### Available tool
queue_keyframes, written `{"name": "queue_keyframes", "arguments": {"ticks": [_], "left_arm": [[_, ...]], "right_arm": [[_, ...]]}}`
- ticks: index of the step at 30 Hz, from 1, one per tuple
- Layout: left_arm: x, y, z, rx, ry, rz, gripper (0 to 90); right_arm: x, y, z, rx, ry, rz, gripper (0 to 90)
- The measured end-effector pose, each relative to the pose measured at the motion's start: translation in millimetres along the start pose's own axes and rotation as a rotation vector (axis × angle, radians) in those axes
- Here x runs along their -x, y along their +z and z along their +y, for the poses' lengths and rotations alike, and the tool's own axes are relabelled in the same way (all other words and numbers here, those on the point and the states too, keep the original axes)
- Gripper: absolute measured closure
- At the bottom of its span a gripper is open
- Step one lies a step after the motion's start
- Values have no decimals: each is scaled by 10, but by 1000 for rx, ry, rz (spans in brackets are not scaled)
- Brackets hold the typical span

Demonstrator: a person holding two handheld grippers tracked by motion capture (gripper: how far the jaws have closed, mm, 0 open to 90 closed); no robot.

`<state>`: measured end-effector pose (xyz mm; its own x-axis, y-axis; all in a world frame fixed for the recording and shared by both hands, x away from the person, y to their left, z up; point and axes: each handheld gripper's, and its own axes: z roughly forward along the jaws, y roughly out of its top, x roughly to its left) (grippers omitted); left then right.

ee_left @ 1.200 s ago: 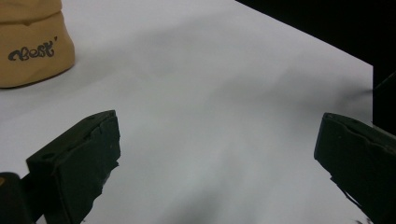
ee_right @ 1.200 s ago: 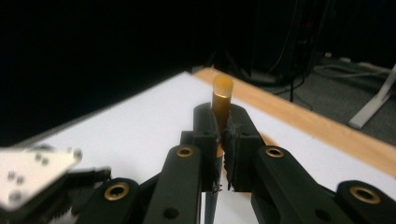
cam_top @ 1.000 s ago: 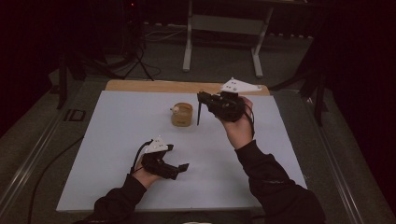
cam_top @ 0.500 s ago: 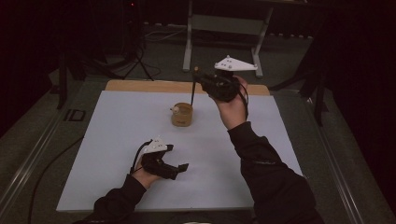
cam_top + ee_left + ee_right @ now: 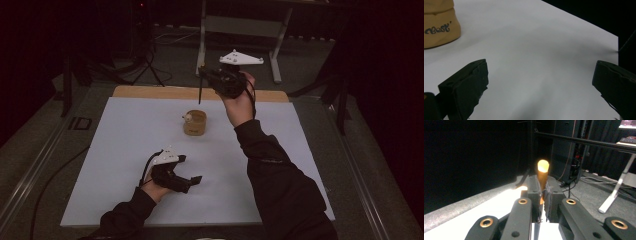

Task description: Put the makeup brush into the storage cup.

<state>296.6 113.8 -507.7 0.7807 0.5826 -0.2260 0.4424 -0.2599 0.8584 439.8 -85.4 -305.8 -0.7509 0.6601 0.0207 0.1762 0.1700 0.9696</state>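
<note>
Stick (image 5: 543,173) clamped, right claw (image 5: 206,76) raised.

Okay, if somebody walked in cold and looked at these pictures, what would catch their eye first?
Probably the right gripper, raised above the far side of the white table with its jaws shut on a thin stick that hangs down over a tan cup. Next, the left gripper resting low near the front edge, jaws wide open with nothing between them.

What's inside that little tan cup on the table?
From above, the tan cup shows one small pale thing at its rim; what it is I cannot tell. The rest of its inside is hidden by its wall. The right hand-held gripper holds a thin stick above it.
</note>
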Motion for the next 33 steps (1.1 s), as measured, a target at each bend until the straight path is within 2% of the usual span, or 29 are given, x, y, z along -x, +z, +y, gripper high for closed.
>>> {"name": "queue_keyframes", "arguments": {"ticks": [7,13,18,19,20,21,24,33], "left_arm": [[0,-6,3,8,3,-5,11],[3,-14,9,9,13,-3,11],[-9,-32,10,10,16,-2,11],[-11,-33,9,13,13,-5,11],[-11,-33,9,13,13,-5,11],[-11,-35,8,10,13,-2,11],[-10,-34,8,12,11,-6,11],[-8,-23,2,3,13,-10,11]], "right_arm": [[40,129,-43,-5,-2,-12,841],[134,269,-135,-7,26,-38,841],[231,397,-302,-32,62,-66,841],[240,417,-334,-39,56,-80,841],[240,417,-334,-39,56,-80,841],[276,449,-398,-52,84,-76,841],[306,496,-493,-73,99,-82,841],[317,596,-742,-129,89,-103,840]]}}
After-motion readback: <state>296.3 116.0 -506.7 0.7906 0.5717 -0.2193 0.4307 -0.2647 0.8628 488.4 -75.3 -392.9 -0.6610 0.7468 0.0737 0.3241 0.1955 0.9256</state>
